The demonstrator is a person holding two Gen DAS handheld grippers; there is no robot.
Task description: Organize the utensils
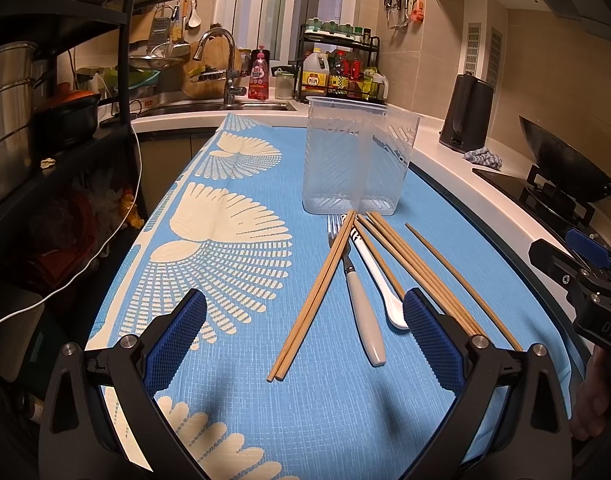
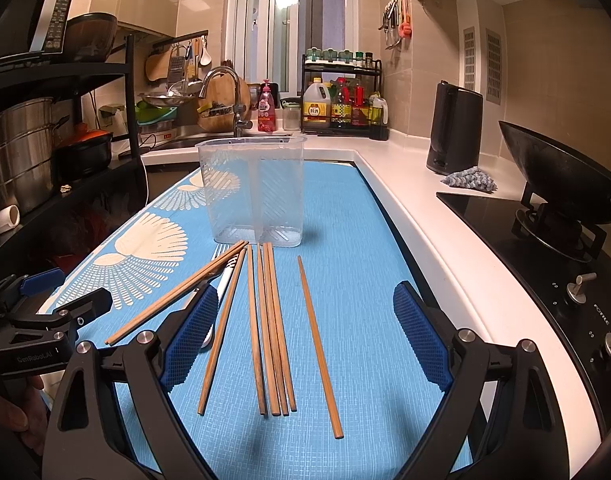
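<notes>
Two grippers hover wide open and empty above the desk, nothing yet picked up, so the step in hand looks like choosing a first utensil. The blue woven mat with cream fan prints covers the desk and gives thin sticks a slightly grippy bed.

The clear plastic holder stands upright at the far end of the mat, ribbed, with a divider making two compartments, both apparently empty. A sensible plan is chopsticks in one side, fork and spoon in the other.

The left gripper straddles the crossed pair of chopsticks, the fork with its smooth pale handle, and the glossy white spoon. The right gripper frames the bundle of wooden chopsticks and the lone chopstick lying apart.

Pinching near mid-length, across the grain, should keep the slim round sticks from pivoting; the slick handles probably need a squarer, firmer pinch.
</notes>
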